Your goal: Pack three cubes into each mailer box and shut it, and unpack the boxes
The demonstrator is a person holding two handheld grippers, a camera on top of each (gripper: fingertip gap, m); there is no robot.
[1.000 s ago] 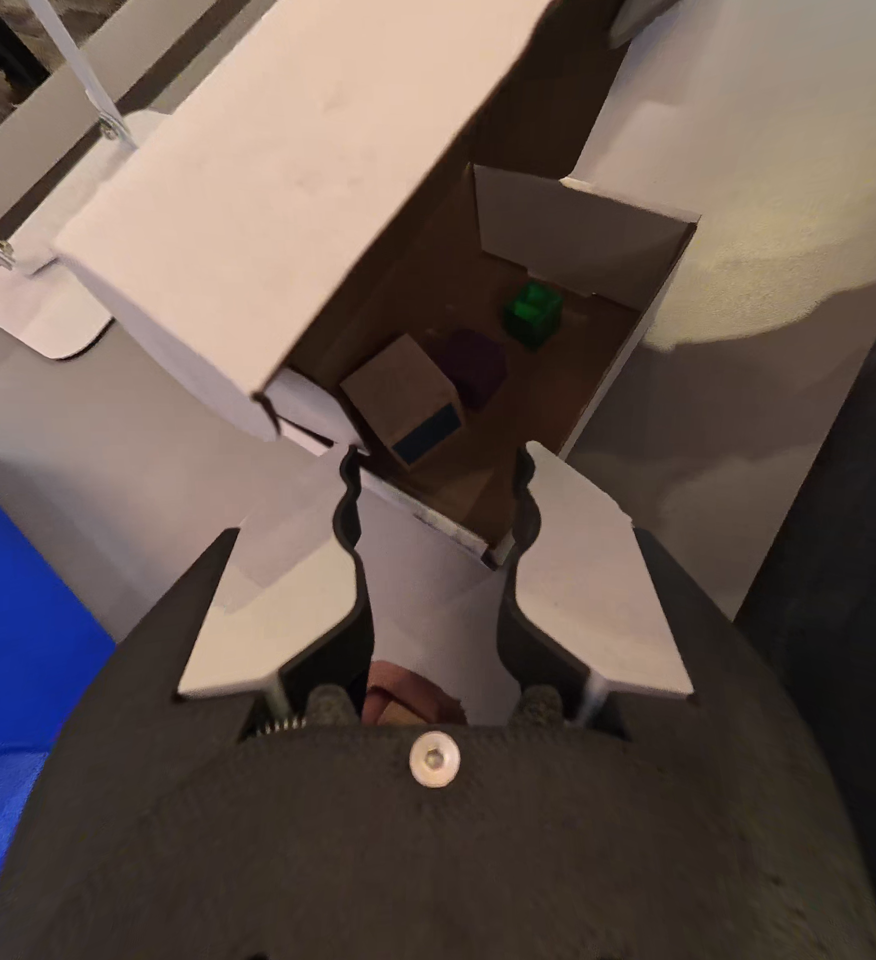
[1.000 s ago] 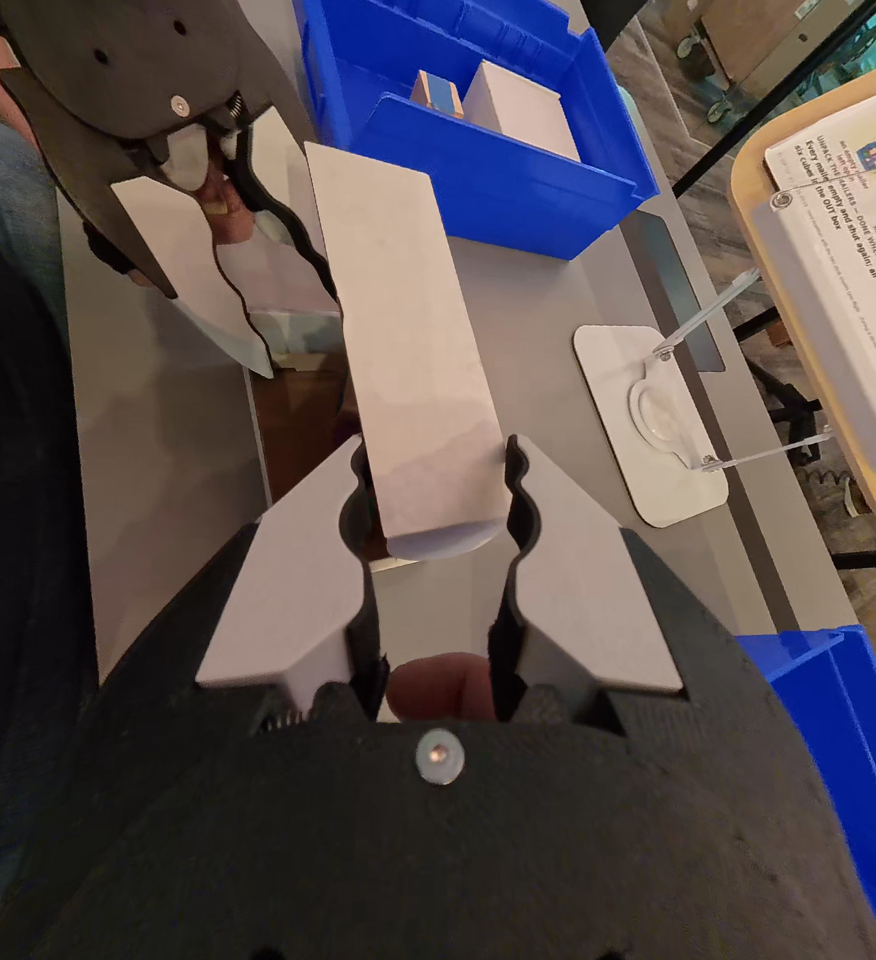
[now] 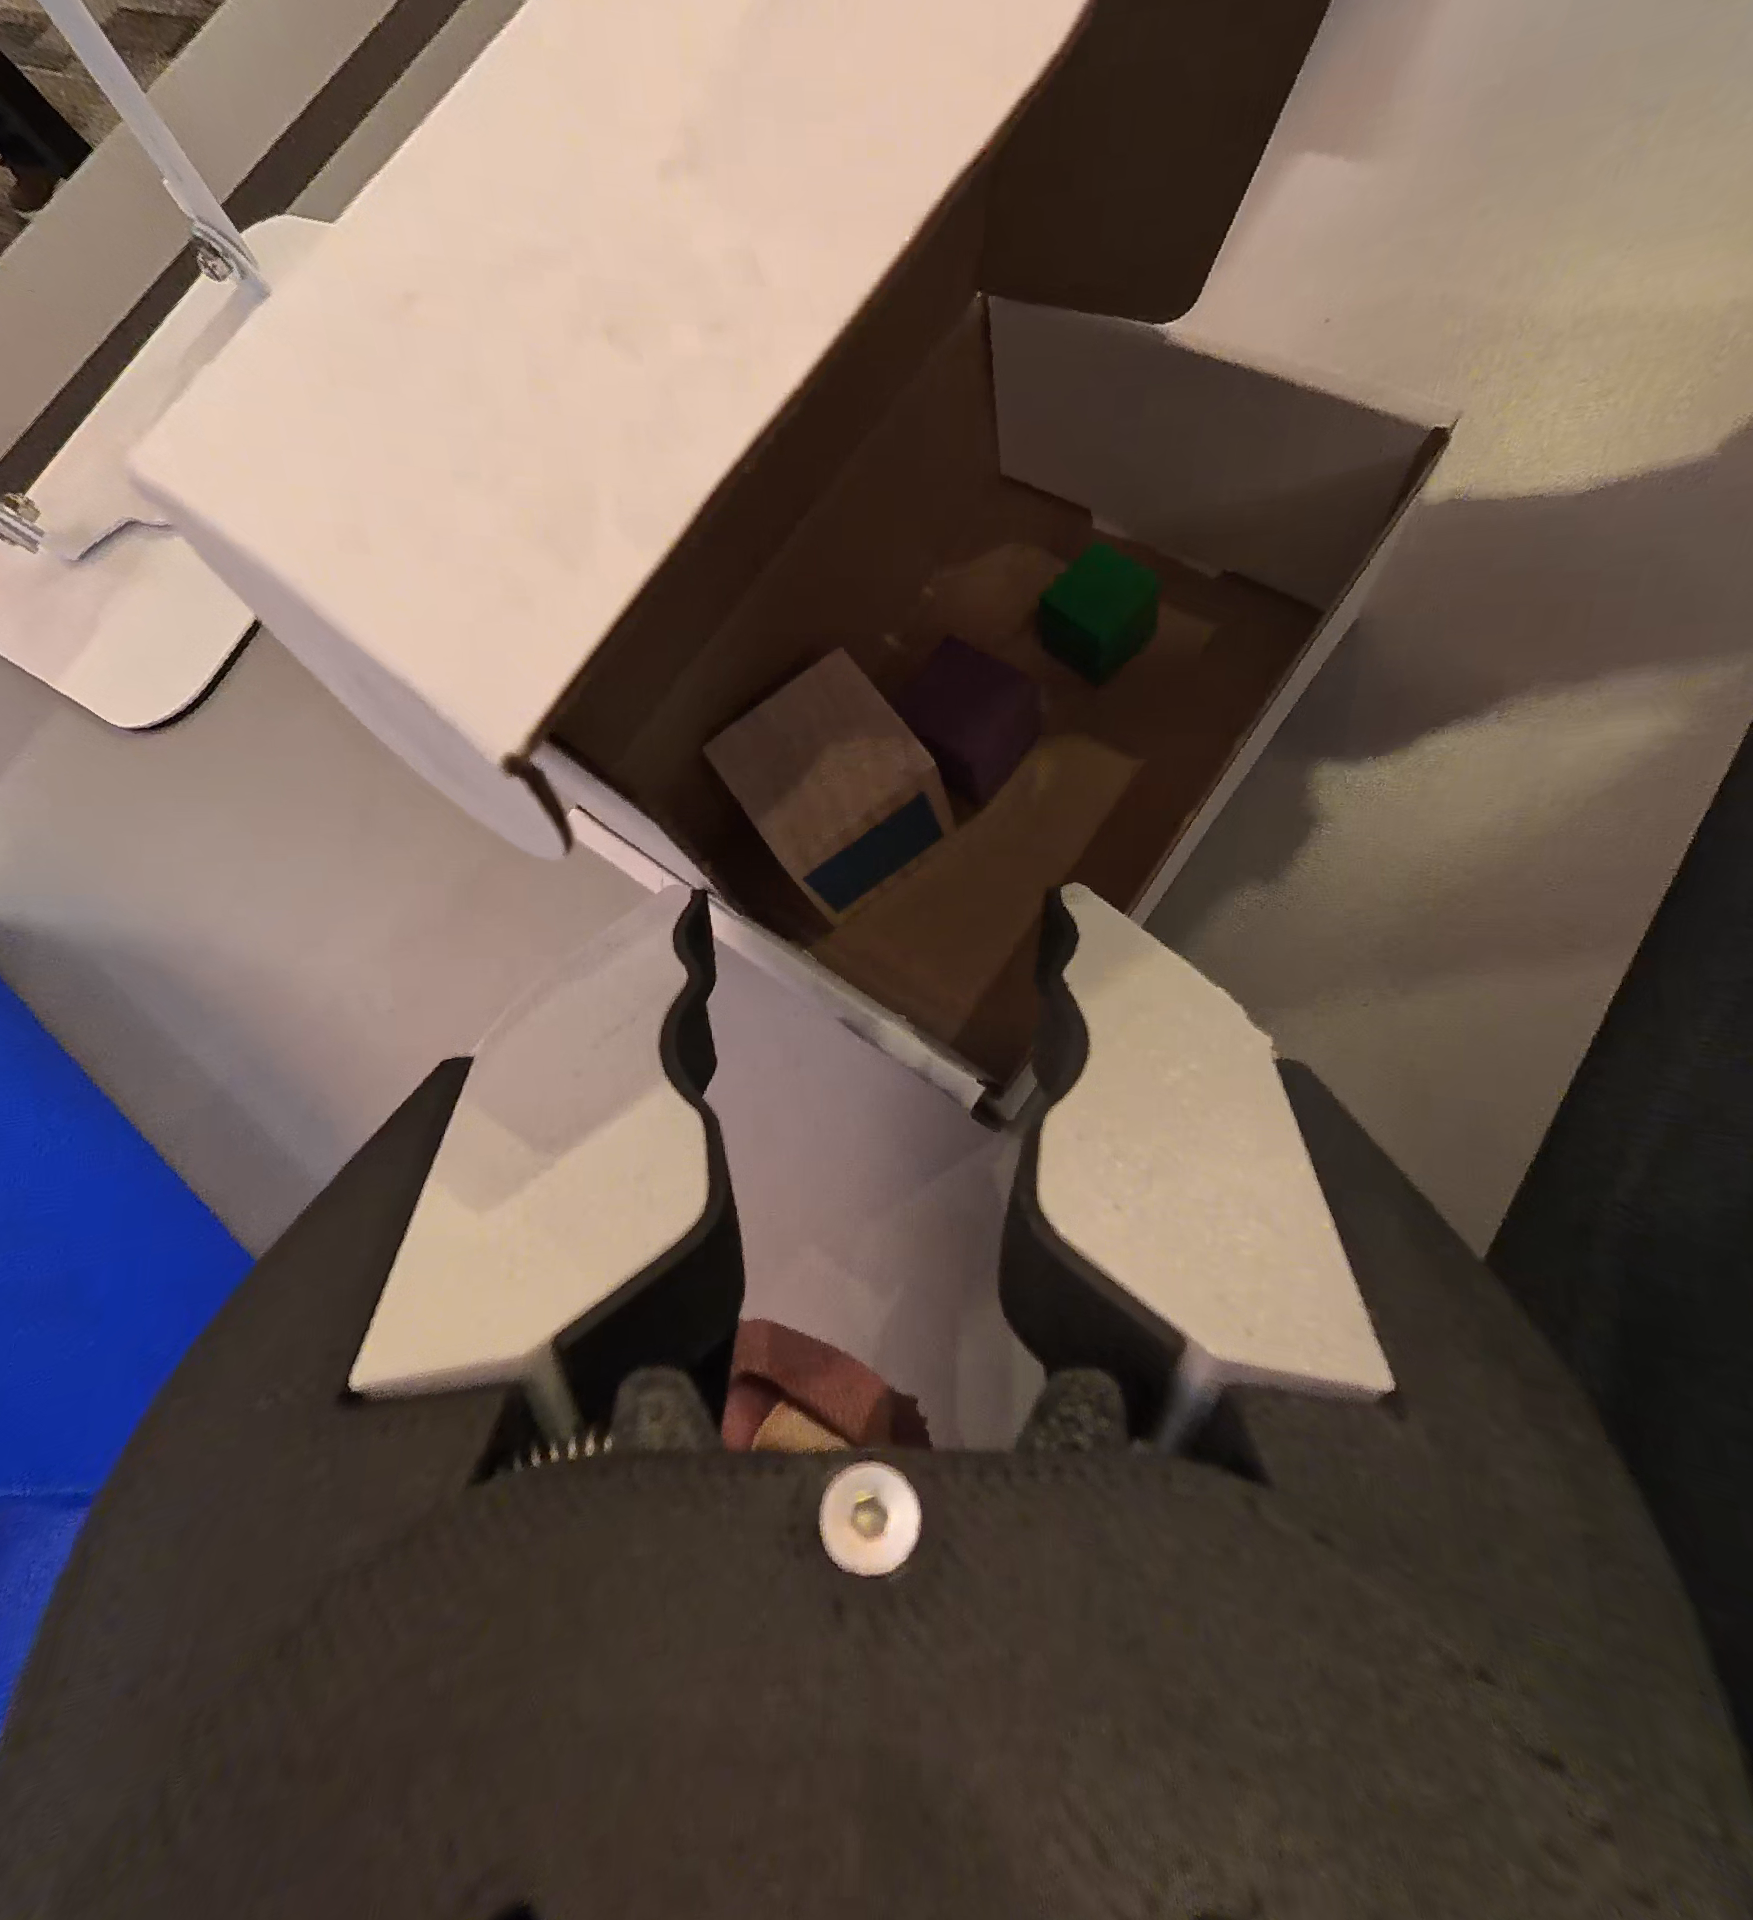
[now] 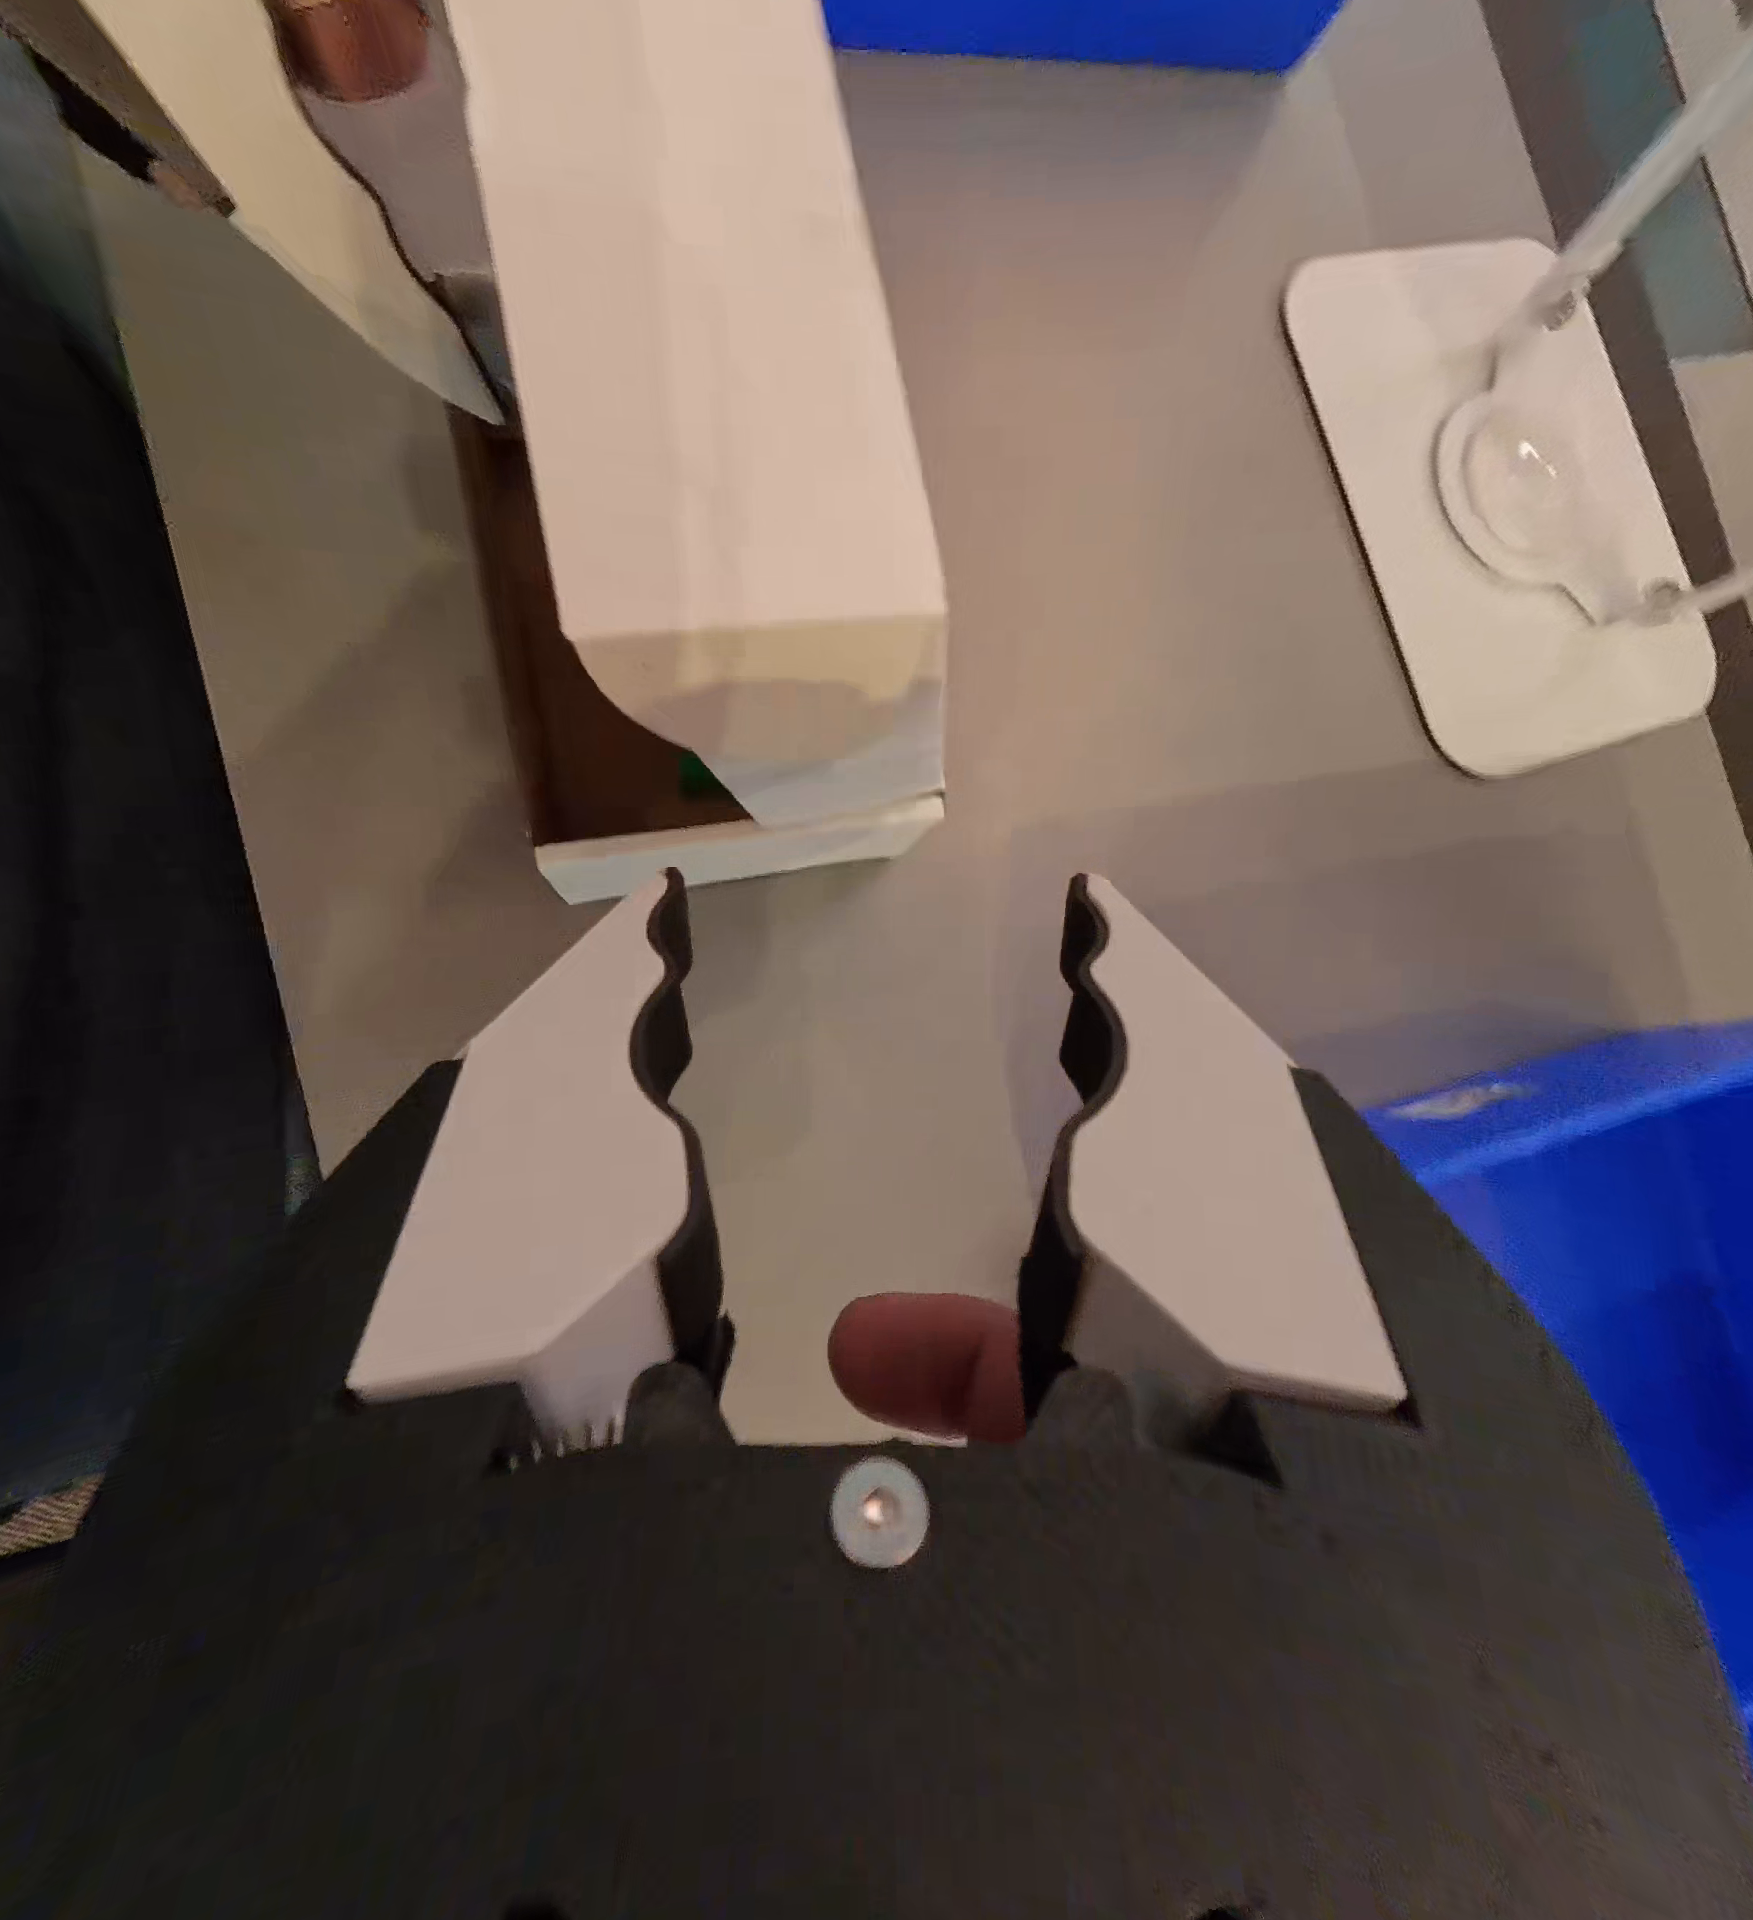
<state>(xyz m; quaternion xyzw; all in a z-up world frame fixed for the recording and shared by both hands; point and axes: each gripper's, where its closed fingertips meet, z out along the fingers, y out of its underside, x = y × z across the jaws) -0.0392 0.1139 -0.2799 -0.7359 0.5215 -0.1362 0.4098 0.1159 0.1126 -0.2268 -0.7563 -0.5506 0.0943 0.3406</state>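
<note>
The mailer box (image 3: 1267, 644) sits on the grey counter (image 3: 1474, 987) with its white lid (image 3: 581, 395) half raised, leaning over the box from ten o'clock in the left wrist view. Inside, on the brown cardboard floor, lie three cubes: a green cube (image 3: 1100, 611) toward one o'clock, a purple cube (image 3: 976, 717) at the middle, and a bare wooden cube with one blue face (image 3: 830, 790) nearest the camera, touching the purple one.

The left gripper (image 3: 877, 914) hangs over the near corner of the box, its fingers (image 3: 1152, 1143) apart with nothing between them; the box corner shows in the gap. A blue bin (image 3: 30, 1195) lies at eight o'clock.

In the right wrist view, the right gripper (image 4: 877, 883) hovers just short of the box's near end wall (image 4: 737, 847), its fingers (image 4: 560, 1132) spread wide and empty. The lid (image 4: 706, 343) runs away toward twelve o'clock, and the left gripper (image 4: 332, 239) shows at eleven. A white stand base (image 4: 1495, 499) rests at two o'clock, another blue bin (image 4: 1630, 1299) at four.
</note>
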